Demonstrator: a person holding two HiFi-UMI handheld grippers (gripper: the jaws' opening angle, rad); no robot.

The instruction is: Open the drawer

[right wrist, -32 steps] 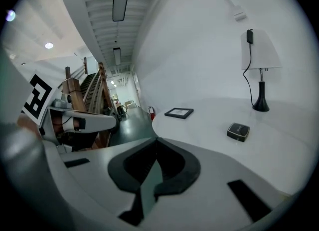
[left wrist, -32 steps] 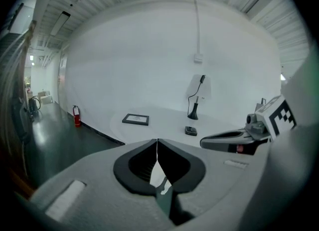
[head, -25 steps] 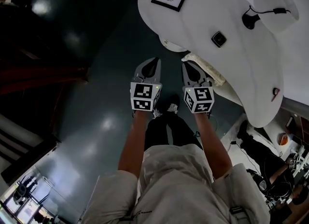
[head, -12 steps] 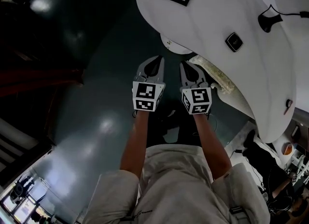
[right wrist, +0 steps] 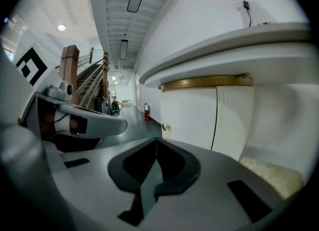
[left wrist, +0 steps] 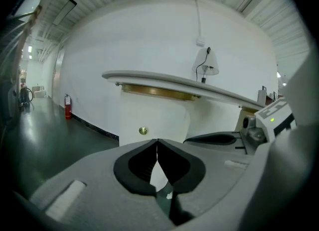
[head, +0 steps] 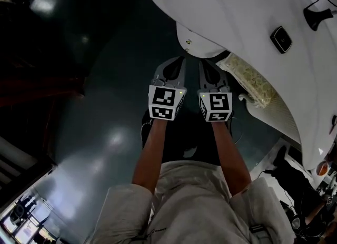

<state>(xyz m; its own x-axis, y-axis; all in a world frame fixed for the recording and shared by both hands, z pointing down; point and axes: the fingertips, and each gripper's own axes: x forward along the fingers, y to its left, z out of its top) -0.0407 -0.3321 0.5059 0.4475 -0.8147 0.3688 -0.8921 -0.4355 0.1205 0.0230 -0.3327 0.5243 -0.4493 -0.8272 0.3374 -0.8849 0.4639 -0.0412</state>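
Nearest is the person, both forearms stretched forward with one gripper in each hand, so two grippers side by side. The left gripper (head: pixel 178 65) has its jaws pressed fully together with nothing between them, and the right gripper (head: pixel 205 67) is the same: clamped shut, holding nothing. Neither one touches the furniture, there's a clear gap in front of both.

Just past the tips sits the drawer (left wrist: pixel 149 118), tucked under the near edge of the tabletop (head: pixel 247 6). It's a plain white front facing back toward the grippers, with exactly one small brass knob (left wrist: pixel 143 131) poking out at them. From the right gripper view the knob (right wrist: pixel 164 126) sits left of a dark vertical seam. I can't make out the drawer's full outline, so I can't say which way its long side runs. One brass strip (right wrist: pixel 207 81) runs under the tabletop lip.

To the right lies one cream textured pad (head: pixel 253 80). On top there's one small black square gadget (head: pixel 280 37). Way down the hall stands one red fire extinguisher (left wrist: pixel 67 106), plus one wooden staircase (right wrist: pixel 82 83).
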